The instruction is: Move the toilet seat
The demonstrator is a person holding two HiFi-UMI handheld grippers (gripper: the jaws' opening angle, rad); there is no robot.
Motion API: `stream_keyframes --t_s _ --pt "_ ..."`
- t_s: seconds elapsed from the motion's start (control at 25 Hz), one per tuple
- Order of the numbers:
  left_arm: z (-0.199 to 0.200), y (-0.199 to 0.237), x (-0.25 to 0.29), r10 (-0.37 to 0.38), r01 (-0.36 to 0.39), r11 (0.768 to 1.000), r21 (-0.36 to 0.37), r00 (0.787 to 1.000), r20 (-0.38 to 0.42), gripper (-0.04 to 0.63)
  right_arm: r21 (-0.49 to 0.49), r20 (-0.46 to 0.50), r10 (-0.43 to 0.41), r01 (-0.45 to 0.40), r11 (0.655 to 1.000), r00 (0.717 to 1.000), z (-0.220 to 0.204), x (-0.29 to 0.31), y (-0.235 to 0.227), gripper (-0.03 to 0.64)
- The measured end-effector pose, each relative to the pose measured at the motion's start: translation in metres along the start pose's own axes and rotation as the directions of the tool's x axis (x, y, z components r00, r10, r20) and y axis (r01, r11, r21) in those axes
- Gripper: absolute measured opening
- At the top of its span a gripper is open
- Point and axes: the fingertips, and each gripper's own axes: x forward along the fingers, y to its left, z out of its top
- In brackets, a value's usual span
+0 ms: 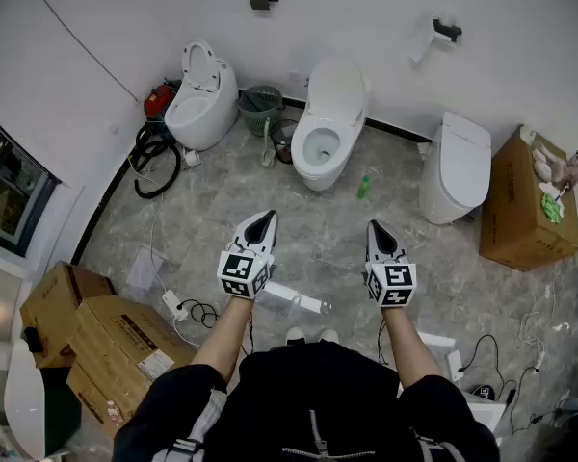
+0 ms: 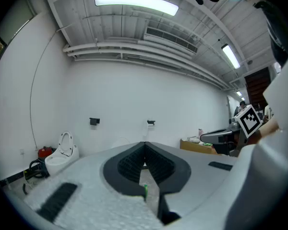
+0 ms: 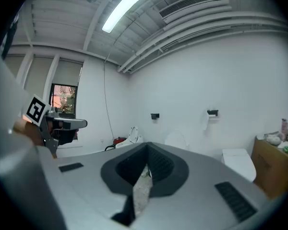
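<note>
The left tongs [image 1: 262, 224] and the right tongs [image 1: 377, 234] are held side by side at the near middle of a bathroom showroom floor, both pointing toward the far wall. Each pair is clenched with nothing in it. In the left gripper view the left tongs [image 2: 145, 150] show dark ribbed pads pressed together at the tip, and the right gripper view shows the same of the right tongs [image 3: 146, 150].

Well ahead of them, at the far wall, stands the middle toilet [image 1: 313, 173], white and glossy. Its toilet seat [image 1: 302, 152] looks like a white oval ring lying flat around the open bowl, with the lid [image 1: 337, 83] raised upright behind it.

A small green bottle [image 1: 364, 187] stands on the grey marbled floor just to the right of that toilet. To the far left is a second white toilet [image 1: 202, 99] with its lid up, and to the right a third toilet [image 1: 458, 166] with its lid shut. A brown cardboard box [image 1: 520, 205] sits at the far right, and more boxes [image 1: 96, 340] sit at the near left.
</note>
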Motion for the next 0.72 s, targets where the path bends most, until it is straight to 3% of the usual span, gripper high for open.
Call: stream_keyframes --t_s 0.32,0.72 --pt "0.002 0.011 -0.015 0.024 -0.024 1.000 0.018 1.000 0.006 0.002 0.012 0.029 0.069 -0.070 0.998 0.997 0.010 0.000 0.027 0.003" --pt "-0.006 0.042 -0.022 -0.003 0.003 1.000 0.027 1.000 -0.004 0.002 0.007 0.036 0.030 -0.030 1.000 0.999 0.009 0.018 0.058 0.003"
